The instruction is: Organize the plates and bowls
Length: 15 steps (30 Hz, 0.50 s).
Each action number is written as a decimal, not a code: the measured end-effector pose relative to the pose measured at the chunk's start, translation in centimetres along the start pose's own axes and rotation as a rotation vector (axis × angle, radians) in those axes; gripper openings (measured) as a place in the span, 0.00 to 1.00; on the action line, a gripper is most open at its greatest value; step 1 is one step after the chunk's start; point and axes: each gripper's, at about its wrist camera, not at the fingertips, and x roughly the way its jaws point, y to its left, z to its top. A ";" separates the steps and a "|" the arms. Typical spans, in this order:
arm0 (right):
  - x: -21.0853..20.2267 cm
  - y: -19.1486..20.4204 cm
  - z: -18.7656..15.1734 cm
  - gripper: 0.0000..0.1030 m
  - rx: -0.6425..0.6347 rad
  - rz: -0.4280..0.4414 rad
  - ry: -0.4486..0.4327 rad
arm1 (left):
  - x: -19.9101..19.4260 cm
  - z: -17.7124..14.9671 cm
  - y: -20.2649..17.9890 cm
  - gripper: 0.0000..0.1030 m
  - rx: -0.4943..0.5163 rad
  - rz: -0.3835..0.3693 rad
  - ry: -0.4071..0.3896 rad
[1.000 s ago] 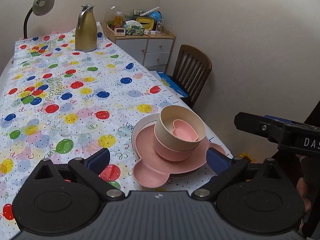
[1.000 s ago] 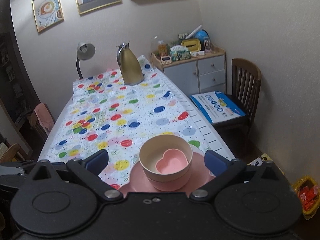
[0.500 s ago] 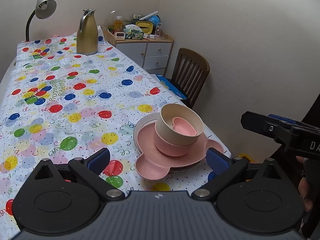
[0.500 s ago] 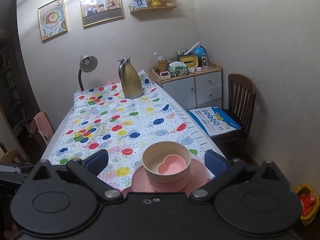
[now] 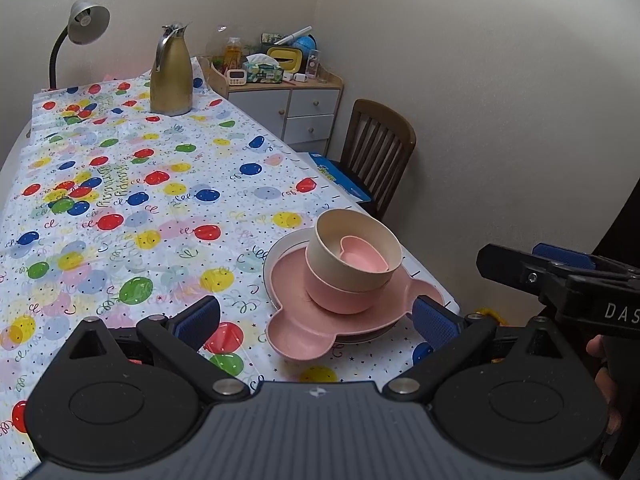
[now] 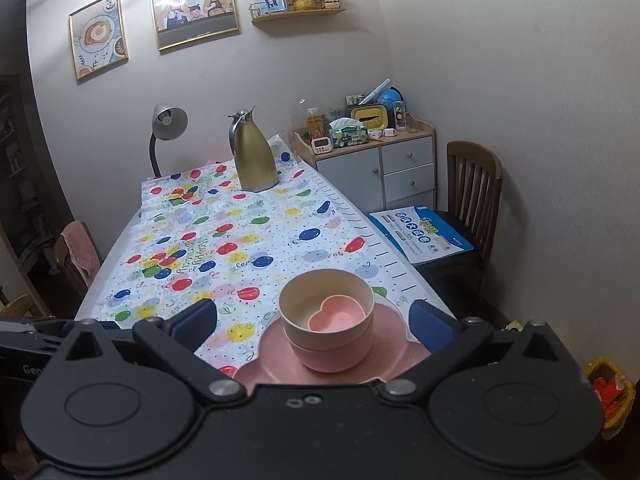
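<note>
A framed picture [image 6: 192, 0] on the wall reads "Happy Family". The left gripper [image 5: 316, 320] and right gripper [image 6: 314, 320] hover with fingers spread wide, holding nothing. Between them, at the tabletop's [image 5: 120, 184] near right edge, a cream bowl [image 5: 354, 250] holding a pink heart dish [image 5: 362, 256] nests in a pink bowl [image 5: 340, 296] on a pink plate [image 5: 296, 336]. Only the left view shows a white plate [image 5: 280, 248] underneath.

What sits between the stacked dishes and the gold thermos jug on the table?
Nothing but balloon-print tablecloth: the stretch from the stacked dishes to the gold thermos jug is bare, clearest in the right wrist view.
</note>
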 end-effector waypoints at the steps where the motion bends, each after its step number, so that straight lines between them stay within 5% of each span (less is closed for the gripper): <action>1: 0.0 0.0 0.0 0.99 0.000 -0.001 0.001 | 0.0 0.0 0.0 1.00 -0.001 -0.001 0.001; 15: -0.1 0.0 -0.4 0.98 0.010 -0.009 0.004 | 0.3 0.0 -0.1 1.00 -0.005 -0.008 0.008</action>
